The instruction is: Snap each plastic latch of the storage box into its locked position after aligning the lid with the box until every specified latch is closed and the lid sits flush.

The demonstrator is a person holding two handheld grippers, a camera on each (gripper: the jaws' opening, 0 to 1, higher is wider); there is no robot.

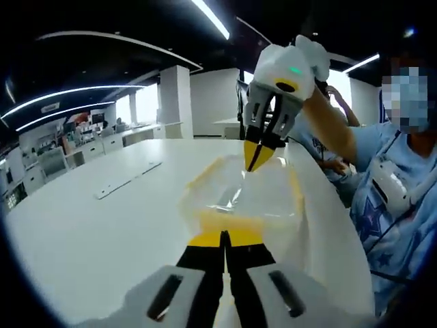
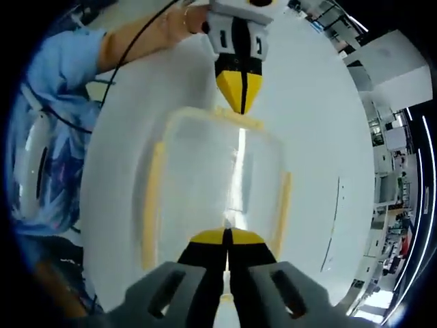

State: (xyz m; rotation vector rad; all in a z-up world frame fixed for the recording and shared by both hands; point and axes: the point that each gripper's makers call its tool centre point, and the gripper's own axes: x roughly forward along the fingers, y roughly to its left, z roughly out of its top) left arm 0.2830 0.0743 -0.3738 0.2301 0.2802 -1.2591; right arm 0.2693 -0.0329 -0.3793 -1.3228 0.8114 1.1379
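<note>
A clear plastic storage box [image 2: 218,184] with a transparent lid [image 2: 205,164] sits on a white table [image 2: 321,102], and everything here is placed relative to that box. Yellow latches run along its edges: one long latch [image 2: 151,205] on one long side, another [image 2: 281,212] on the opposite long side, and a shorter one [image 2: 239,119] at the end away from the right camera.

In the right gripper view, the right hand-held gripper [image 2: 227,239] meets the box at its near end, its yellow-tipped jaws pressed together with no visible gap and nothing seen between them. The left hand-held gripper [image 2: 239,102] points down at the far end latch, its jaws likewise closed to a point, tip touching or just above the latch; I cannot tell which.

In the left gripper view the box [image 1: 239,195] lies between the left hand-held gripper [image 1: 223,239] at its near edge and the right hand-held gripper [image 1: 257,156] at its far edge.

A person in a light blue shirt [image 1: 396,205] stands beside the table. A flat white strip [image 1: 126,180] lies on the table well apart from the box.
</note>
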